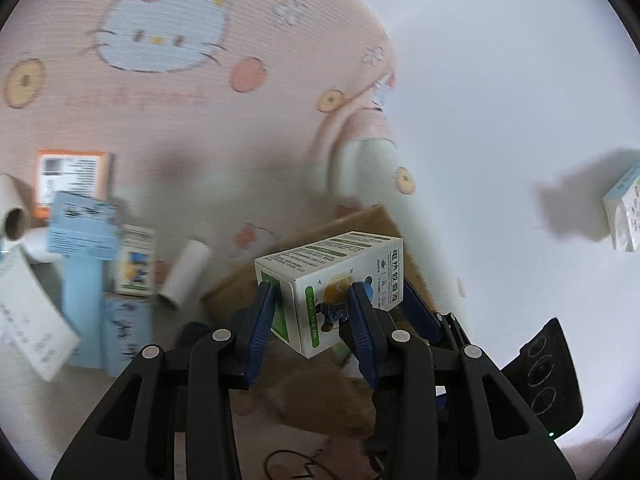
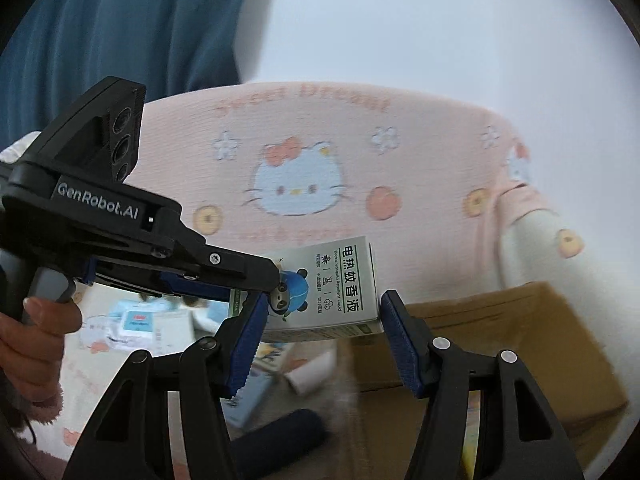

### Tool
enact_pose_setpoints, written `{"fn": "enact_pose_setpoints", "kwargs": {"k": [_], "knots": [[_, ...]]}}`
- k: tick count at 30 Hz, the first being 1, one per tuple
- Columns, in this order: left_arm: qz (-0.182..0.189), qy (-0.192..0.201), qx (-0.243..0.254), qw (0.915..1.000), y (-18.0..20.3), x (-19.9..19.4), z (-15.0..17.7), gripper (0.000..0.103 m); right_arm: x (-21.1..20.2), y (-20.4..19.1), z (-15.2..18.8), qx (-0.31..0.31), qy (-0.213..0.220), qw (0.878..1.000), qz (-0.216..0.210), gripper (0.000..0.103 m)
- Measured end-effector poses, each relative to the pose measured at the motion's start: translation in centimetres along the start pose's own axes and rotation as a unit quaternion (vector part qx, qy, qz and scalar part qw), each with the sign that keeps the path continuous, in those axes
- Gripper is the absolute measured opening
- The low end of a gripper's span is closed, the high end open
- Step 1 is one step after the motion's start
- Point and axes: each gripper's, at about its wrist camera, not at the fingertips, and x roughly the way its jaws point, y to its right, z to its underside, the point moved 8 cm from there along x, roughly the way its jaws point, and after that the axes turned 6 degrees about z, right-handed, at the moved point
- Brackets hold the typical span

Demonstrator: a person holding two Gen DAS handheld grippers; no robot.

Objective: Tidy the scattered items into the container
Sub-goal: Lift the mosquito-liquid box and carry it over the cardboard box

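Left claw (image 1: 310, 304) clamped on white box (image 1: 340, 280), held above cardboard carton (image 2: 520, 344). Right claw (image 2: 320, 340) spread wide just beneath box, gripping nothing.

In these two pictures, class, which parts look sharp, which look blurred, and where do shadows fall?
Left wrist view: the white carton held in the left gripper is sharp; the boxes at left and the pink blanket smear; a grey shadow lies beside the small box at right. Right wrist view: the carton's print is crisp, the cardboard box soft; the edges curve.
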Motion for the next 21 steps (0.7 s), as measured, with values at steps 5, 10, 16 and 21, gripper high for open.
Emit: {"fn": "enact_pose_setpoints", "kwargs": {"k": [5,10,16,21], "knots": [[0.021,-0.024,0.019,0.9993,3.6,4.1,0.3,0.041,-0.7,4.4,-0.2,0.006,-0.005,1.000,0.017,0.057],[0.034,-0.060,0.010,0.9976,5.2,8.9,0.4,0.041,-0.7,9.6,1.1,0.033,-0.026,0.999,0.026,0.057],[0.013,-0.115,0.005,0.9932,6.0,15.3,0.6,0.041,1.7,15.0,3.5,0.060,-0.080,0.995,0.027,0.057],[-0.003,-0.140,-0.009,0.9901,5.5,19.4,0.0,0.041,4.7,18.3,4.8,0.073,-0.121,0.990,0.016,0.057]]}}
